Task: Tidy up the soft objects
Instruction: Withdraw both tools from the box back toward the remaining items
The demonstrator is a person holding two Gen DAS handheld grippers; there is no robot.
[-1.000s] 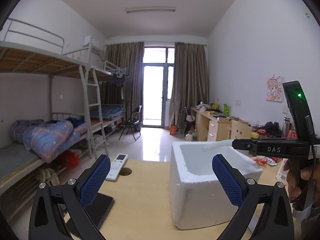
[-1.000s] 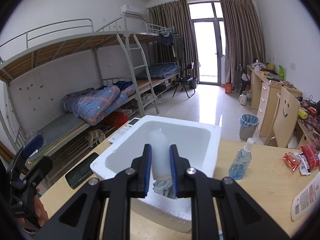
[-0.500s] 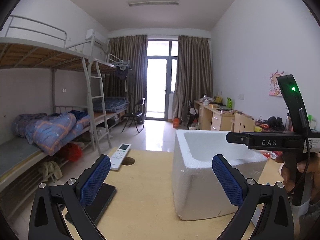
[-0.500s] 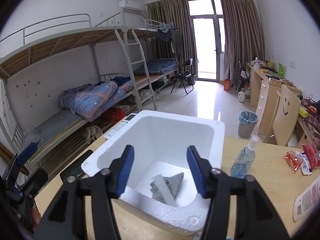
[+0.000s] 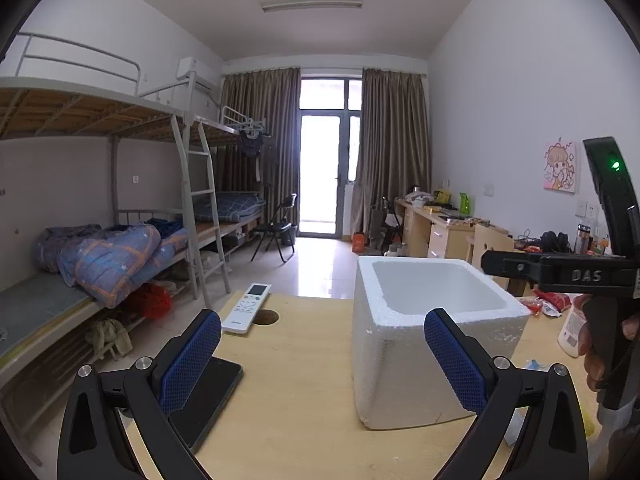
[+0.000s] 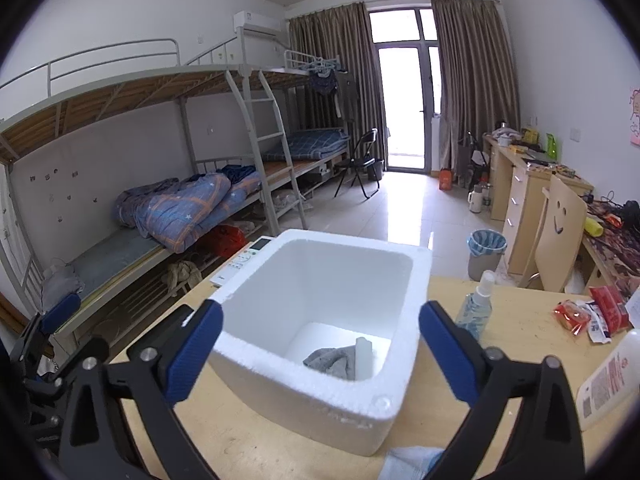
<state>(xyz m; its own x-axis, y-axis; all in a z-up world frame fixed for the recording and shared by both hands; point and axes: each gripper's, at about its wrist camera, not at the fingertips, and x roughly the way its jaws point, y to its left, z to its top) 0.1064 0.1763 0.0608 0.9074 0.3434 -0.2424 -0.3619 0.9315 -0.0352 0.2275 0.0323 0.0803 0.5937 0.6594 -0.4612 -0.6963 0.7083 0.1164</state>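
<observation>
The right tongs [image 6: 320,344] are held wide apart above the near rim of the white foam box [image 6: 276,376], and nothing is gripped between the blue pads [image 6: 192,350]. Down on the floor of the box a grey cloth [image 6: 334,360] is seen lying crumpled, with a pale white soft piece [image 6: 363,358] propped against it by the right-hand wall. The box is set on the wooden bench [image 6: 500,364].

The left tongs [image 5: 322,360] are likewise spread, empty, and held low over the bench [image 5: 288,360] to the left of the box [image 5: 400,360]; the right pad [image 5: 452,360] is seen in front of the box's near wall, though contact cannot be judged. From this side the inside bottom of the box is hidden.

A white remote [image 5: 248,308] is seen lying beside a round hole in the bench top, and a dark flat device [image 5: 208,396] is partly covered by the left finger. On the far side of the box a clear spray bottle [image 6: 474,306] is stood upright, with red snack packets [image 6: 588,314] and a white bottle [image 6: 608,380] lying further right.
</observation>
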